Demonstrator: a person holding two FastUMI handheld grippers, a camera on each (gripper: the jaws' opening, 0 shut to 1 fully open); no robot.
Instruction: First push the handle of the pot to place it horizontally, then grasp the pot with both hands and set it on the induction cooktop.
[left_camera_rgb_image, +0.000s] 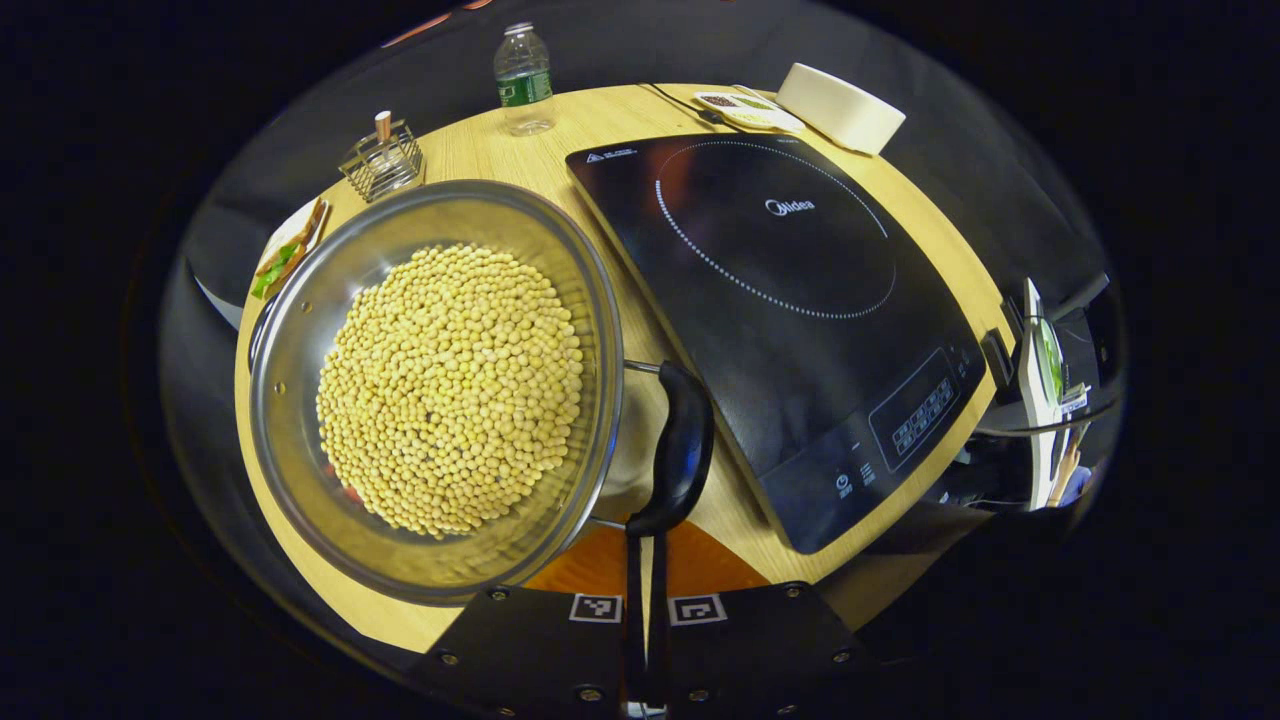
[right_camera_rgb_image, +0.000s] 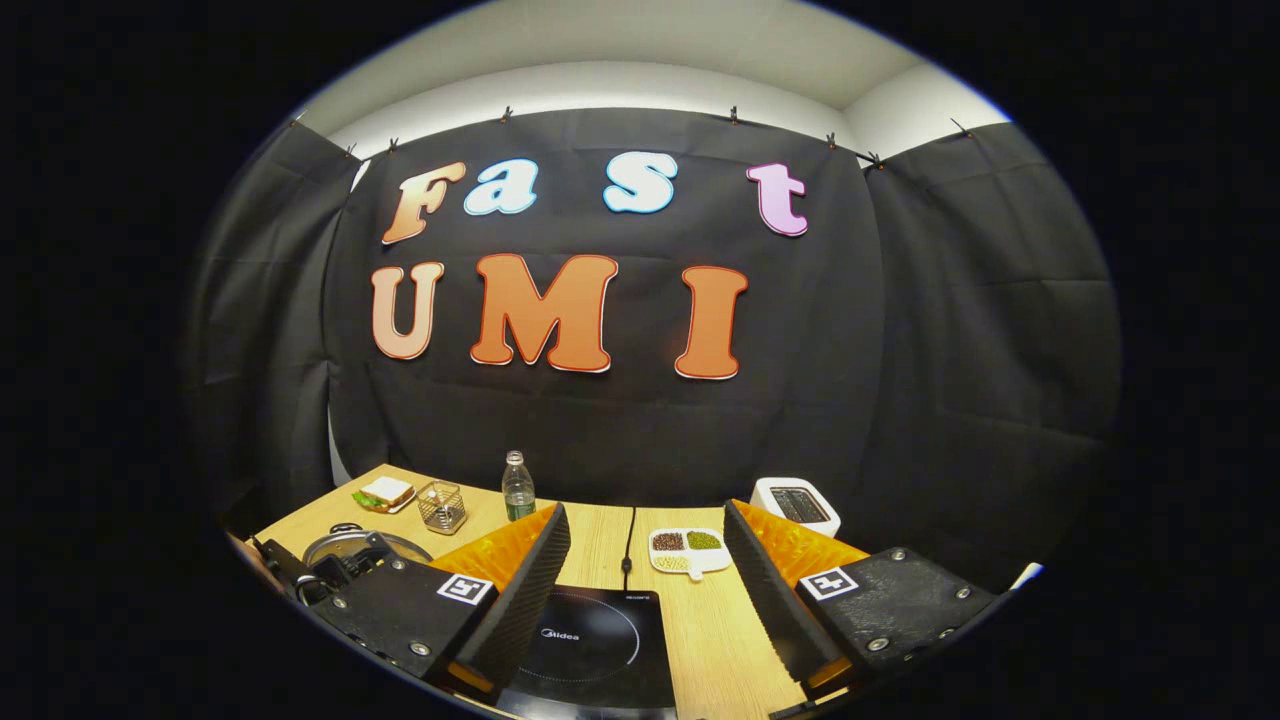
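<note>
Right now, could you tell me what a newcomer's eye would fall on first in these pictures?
In the left gripper view, the steel pot heaped with yellow soybeans dominates the wooden table, its black handle just ahead of the shut left tool. Beside it lies the black induction cooktop. The right tool hangs open above it.

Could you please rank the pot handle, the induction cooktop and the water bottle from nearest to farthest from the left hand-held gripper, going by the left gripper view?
1. Pot handle: just ahead of the left hand-held gripper.
2. Induction cooktop: beyond it, to the right.
3. Water bottle: far table edge.
</note>
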